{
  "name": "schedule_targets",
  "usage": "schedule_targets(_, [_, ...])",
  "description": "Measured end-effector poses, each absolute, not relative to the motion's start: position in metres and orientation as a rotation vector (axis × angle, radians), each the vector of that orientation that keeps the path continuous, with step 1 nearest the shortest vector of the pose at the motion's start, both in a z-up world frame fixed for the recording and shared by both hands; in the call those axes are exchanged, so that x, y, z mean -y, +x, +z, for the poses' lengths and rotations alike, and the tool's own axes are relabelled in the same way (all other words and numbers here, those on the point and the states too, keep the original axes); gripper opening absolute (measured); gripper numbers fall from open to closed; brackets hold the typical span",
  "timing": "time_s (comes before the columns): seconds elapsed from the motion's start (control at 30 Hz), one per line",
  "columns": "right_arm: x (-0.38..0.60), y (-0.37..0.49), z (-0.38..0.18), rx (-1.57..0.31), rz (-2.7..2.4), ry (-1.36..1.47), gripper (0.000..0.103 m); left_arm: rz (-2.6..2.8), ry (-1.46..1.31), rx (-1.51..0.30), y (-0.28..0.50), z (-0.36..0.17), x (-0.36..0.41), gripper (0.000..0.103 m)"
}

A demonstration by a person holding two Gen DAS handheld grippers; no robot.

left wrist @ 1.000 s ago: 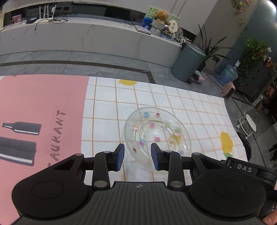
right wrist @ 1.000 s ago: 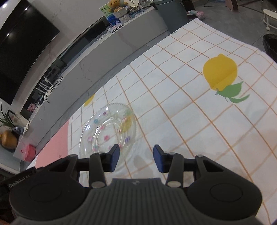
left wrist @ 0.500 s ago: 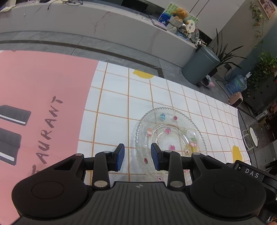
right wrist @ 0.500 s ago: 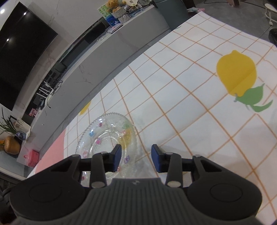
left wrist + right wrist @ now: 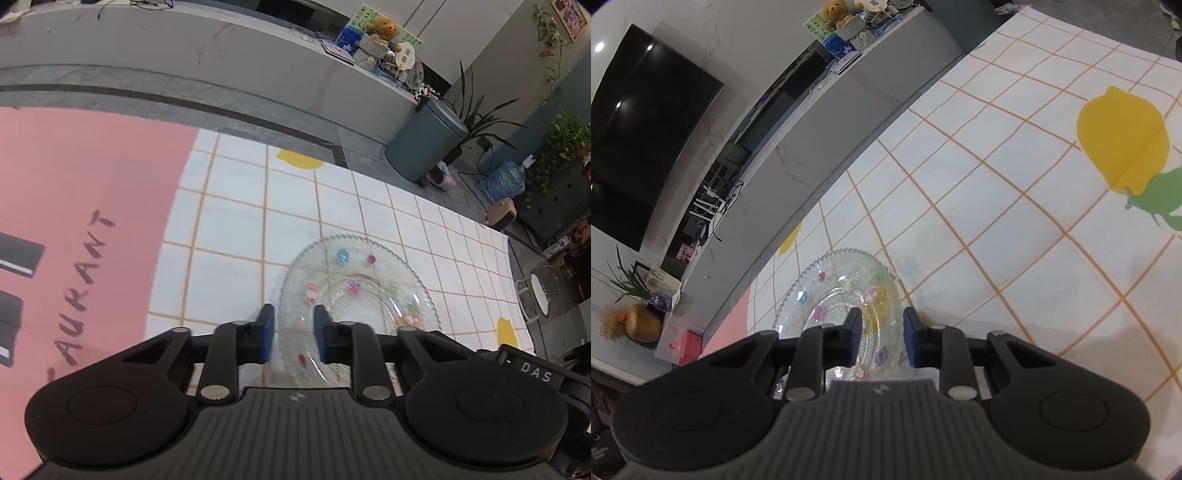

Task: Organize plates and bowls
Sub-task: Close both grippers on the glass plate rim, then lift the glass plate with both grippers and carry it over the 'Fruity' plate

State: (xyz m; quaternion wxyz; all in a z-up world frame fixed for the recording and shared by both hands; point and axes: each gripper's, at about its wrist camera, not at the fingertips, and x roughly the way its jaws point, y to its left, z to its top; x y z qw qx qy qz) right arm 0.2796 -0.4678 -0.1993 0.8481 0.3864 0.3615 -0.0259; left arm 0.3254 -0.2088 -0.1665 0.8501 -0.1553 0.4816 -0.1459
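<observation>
Two grippers, left gripper (image 5: pixel 293 338) and right gripper (image 5: pixel 881 339), straddle opposite rims of the glass plate (image 5: pixel 360 295) with jaws apart, seemingly to lift it level from the tablecloth (image 5: pixel 236 229).

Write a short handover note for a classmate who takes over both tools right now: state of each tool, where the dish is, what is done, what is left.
Left tool: open, fingers straddling the glass plate's near-left rim, not clamped.
Right tool: open, straddling the same plate at its right rim.
The plate lies flat on the checked tablecloth.
Done: both tools lined up on the rim.
Left: close, lift, place it. No bowls or other plates in view.
</observation>
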Motion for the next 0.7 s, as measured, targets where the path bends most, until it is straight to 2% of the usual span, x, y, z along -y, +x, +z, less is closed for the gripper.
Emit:
schedule_targets(0.13, [0.471, 0.277, -0.202, -0.767, -0.083, 0.830, 0.010, -0.279, -0.331, -1.013, 0.323, -0.166, 0.208, 0.015])
schedule_targets(0.7, [0.460, 0.245, -0.190, -0.825, -0.071, 0.836, 0.007, -0.284, -0.375, -1.009, 0.290, -0.140, 0.185, 0.009])
